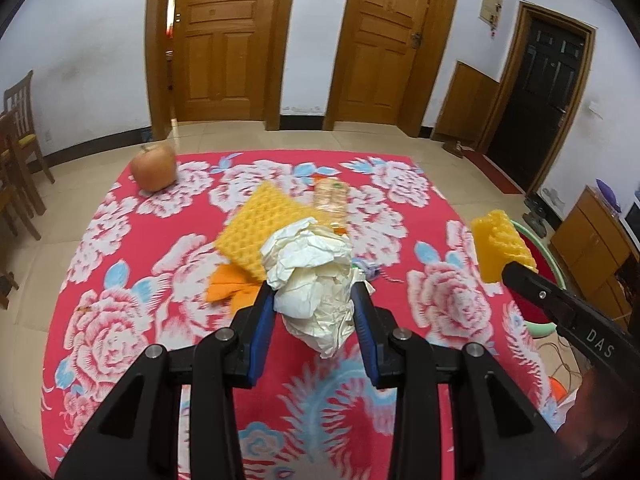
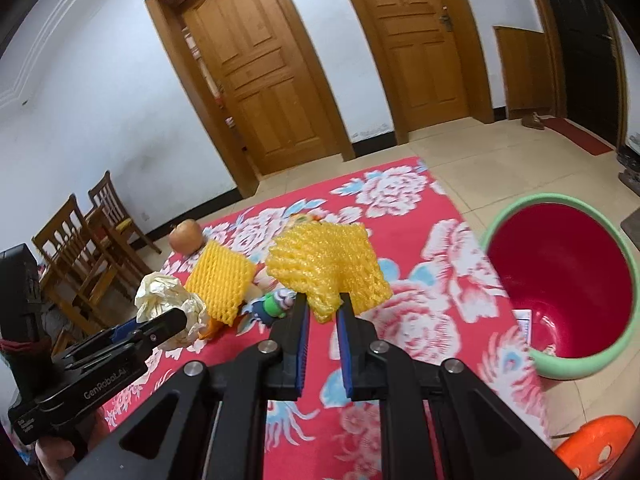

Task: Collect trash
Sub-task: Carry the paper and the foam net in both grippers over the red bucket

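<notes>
Left hand-held gripper: clamped on the crumpled paper wad, blue pads pressing it from both sides, and it's up off the red floral cloth!
Paper wad: cream-white, heavily creased, bulging out above and below the jaws; looks light and springy, so the squeeze should hold it.
Left behind on the cloth: a yellow foam net lying flat just past the wad, an orange scrap beside it, a clear wrapper further back, a small toy figure close by, and an apple well apart at the far left corner.
Right hand-held gripper: closed tight on a second foam net piece, pinching its lower corner so the sheet fans up above the jaws.
Foam net piece: bright yellow, open mesh, soft and floppy; held by a corner only, it could slip if swung hard.
Bin: green rim, red inside, standing on the floor off the right edge of the cloth, mouth tilted towards the camera.
Step in hand: both pickups made, loads in the air, I'd say it's the carry to the bin.
Next move: swing right, get each load over the bin's mouth, then open the jaws, right one first as it's nearer.
</notes>
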`<state>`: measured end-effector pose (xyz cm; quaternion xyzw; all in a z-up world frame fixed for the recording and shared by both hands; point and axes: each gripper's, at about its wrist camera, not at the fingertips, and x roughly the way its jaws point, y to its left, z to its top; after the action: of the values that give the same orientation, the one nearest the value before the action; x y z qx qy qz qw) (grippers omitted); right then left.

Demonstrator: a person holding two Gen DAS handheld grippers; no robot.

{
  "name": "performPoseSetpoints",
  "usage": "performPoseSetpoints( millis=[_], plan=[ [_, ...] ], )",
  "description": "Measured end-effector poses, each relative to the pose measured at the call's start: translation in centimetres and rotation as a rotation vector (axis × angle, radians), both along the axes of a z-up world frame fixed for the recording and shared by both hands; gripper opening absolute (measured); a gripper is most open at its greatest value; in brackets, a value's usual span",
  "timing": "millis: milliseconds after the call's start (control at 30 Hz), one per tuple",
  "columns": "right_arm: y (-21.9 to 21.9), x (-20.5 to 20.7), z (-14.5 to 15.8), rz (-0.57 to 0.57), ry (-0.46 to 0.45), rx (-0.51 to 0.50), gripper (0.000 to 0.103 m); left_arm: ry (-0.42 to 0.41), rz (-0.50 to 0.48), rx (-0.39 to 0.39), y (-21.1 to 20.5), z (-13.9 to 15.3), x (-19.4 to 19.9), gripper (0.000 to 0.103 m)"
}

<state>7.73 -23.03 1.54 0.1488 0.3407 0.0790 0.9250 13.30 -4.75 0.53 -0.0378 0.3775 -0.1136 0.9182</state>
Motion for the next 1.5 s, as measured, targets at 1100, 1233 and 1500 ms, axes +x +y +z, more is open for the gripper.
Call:
performPoseSetpoints(
  millis=[1100,1233,1500],
  plan=[
    [-16.6,-2.9,-2.9,-0.423,0.024,0.056,0.016,0.016,-0.276,0.068,-14.6,0.0,2.3,0.038],
    [-17.9,-2.1,-3.9,-0.441,0.052,0.077,0.021,0.02,-0.298,0.081,-16.1,-0.3,2.6,0.038],
    [-19.0,-2.4,-4.7,-0.477,0.056,0.114,0.04,0.027,-0.338,0.113,-18.7,-1.1,3.1,0.038]
  ],
)
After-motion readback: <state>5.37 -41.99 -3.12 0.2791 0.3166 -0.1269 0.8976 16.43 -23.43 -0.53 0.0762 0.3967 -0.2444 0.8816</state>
